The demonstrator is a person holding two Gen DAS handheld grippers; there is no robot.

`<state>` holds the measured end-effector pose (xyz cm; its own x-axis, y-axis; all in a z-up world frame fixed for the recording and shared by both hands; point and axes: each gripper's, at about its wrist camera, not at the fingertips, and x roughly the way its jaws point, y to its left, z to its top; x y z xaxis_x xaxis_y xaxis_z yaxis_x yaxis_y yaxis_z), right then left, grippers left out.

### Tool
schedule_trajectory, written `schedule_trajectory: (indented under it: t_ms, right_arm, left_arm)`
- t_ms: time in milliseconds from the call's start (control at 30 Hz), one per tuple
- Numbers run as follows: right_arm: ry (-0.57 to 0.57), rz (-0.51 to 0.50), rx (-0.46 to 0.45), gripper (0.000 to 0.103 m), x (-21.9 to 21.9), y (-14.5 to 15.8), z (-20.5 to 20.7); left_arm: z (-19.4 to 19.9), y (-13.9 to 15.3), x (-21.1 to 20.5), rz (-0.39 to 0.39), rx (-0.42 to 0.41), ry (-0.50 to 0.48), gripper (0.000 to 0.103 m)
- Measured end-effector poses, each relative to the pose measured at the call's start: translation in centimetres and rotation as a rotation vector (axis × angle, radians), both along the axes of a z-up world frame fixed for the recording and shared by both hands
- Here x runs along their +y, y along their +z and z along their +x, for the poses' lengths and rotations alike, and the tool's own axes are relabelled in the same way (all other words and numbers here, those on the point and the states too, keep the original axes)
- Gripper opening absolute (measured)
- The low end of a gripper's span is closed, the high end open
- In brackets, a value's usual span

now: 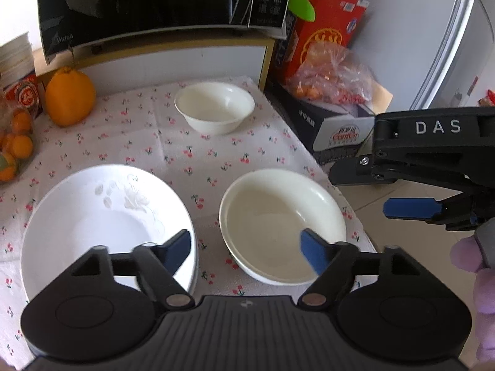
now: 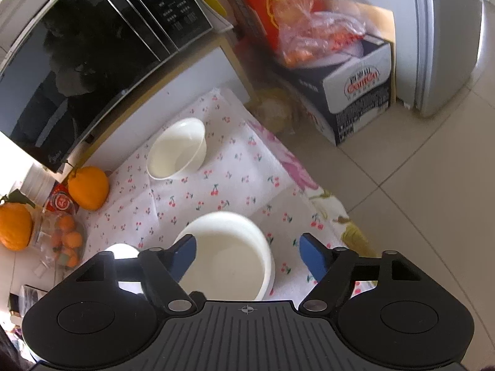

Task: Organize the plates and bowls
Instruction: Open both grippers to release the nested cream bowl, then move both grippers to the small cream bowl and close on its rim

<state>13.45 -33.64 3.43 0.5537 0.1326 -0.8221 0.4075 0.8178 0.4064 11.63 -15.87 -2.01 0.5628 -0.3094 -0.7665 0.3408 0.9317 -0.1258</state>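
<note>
While both grippers hang above the cherry-print tablecloth, neither holds anything. From the left wrist camera, the left gripper has its blue pads spread wide, one pad over the white plate at seven o'clock, the other over the near rim of the large cream bowl at five o'clock; whether either pad touches the dishes I cannot tell. Plate and large bowl sit side by side, apart. A small white bowl stands alone at twelve o'clock, below the black microwave. An orange sits at ten o'clock. The right gripper enters at three o'clock, past the table edge, a gloved hand behind it.

From the right wrist camera, the right gripper also stands open, its left pad over the large cream bowl's rim, its right pad over bare cloth. The small white bowl lies at eleven o'clock, and a printed carton rests on the floor at one o'clock.
</note>
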Motion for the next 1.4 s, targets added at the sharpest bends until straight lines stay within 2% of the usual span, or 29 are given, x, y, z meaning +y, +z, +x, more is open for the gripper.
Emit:
schedule_trajectory:
  t_ms: [67,267,433,833,967,1133,1200,1267,1400]
  right_arm:
    - [-0.003,-0.001,-0.007,0.083,-0.3,0.2,0.1]
    - [-0.005,-0.036,-0.020,0.089,-1.2,1.2,1.4]
    - [-0.006,-0.043,-0.027,0.092,-1.7,2.5,3.3]
    - [0.045,-0.045,-0.097,0.093,0.1,4.7,9.6]
    - [0.052,-0.021,-0.106,0.093,0.5,3.9,11.4]
    - [0.050,0.059,-0.119,0.094,0.4,1.7,12.8]
    - [0.058,0.107,-0.143,0.097,0.3,0.3,13.0]
    - [0.060,0.127,-0.093,0.097,0.2,-1.1,14.1]
    - [0.022,0.224,-0.113,0.097,-0.5,-2.8,15.2]
  left_arm:
    - [0.2,0.2,0.1,-0.002,-0.006,0.003,0.090]
    - [1.2,1.1,0.4,0.016,-0.039,0.026,0.102]
    - [2.9,2.2,1.0,0.032,-0.066,0.055,0.102]
    - [8.4,4.3,3.1,-0.026,-0.054,0.178,0.102]
    - [10.3,4.3,3.8,-0.026,-0.056,0.213,0.102]
    - [12.2,3.5,4.6,-0.015,-0.065,0.234,0.103]
    - [13.0,2.8,4.9,-0.016,-0.071,0.222,0.103]
    - [14.2,1.9,5.5,-0.027,-0.040,0.219,0.103]
    - [16.5,0.4,7.3,-0.098,0.035,0.275,0.102]
